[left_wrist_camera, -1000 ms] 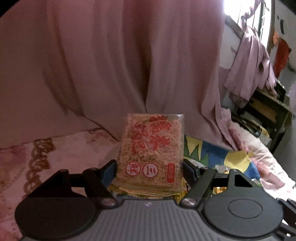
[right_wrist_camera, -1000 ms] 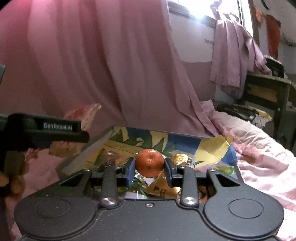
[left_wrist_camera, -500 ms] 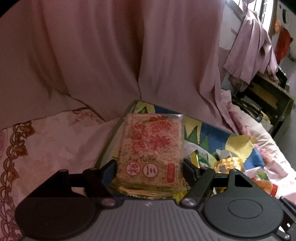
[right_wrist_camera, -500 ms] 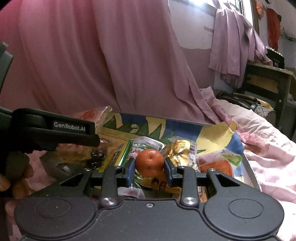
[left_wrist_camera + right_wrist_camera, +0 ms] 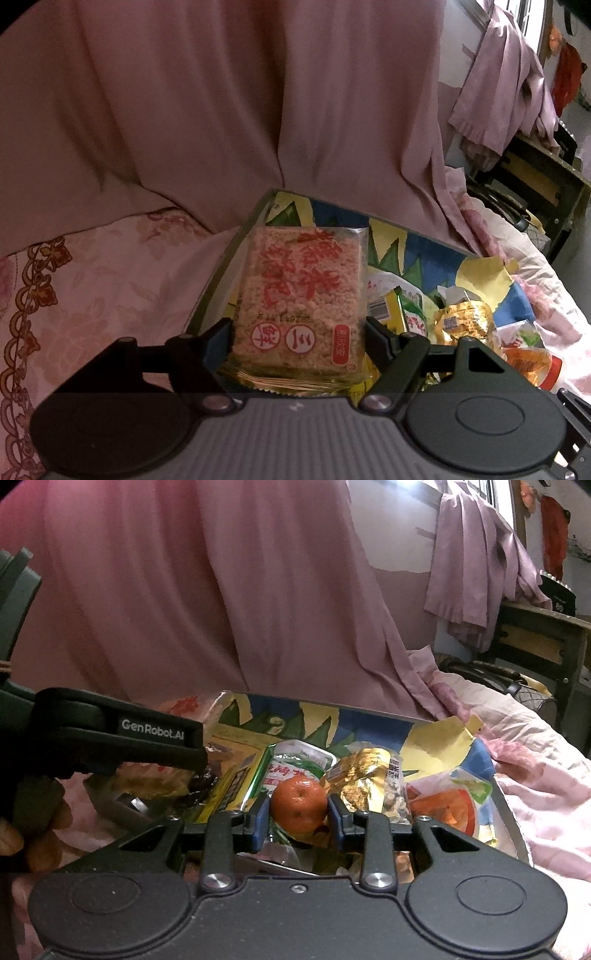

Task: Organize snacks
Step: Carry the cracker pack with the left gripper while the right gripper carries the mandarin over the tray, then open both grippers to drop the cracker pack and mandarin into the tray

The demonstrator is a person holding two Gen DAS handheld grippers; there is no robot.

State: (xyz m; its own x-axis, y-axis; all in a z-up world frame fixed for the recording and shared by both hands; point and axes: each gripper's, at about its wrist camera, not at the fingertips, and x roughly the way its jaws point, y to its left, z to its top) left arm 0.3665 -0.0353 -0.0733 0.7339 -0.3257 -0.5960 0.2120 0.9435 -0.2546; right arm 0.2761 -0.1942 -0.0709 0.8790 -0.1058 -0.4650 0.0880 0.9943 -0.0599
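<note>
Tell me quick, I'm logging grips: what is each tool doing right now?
Left tool: closed on the rice-cake snack pack, above the tray.
Right tool: closed on the mandarin orange.

Two tools are showing: the left tool (image 5: 299, 332) is holding one square rice cake packet (image 5: 301, 299), and the right tool (image 5: 299, 814) is holding one orange (image 5: 299, 805). One colourful box (image 5: 443, 734) is lying open on the bed. In it, one gold foil packet (image 5: 364, 771), one green-and-white packet (image 5: 295, 764), one yellow packet (image 5: 236, 768) and one orange-and-white packet (image 5: 454, 805) are showing; others are lying half hidden, so their count is unclear.
</note>
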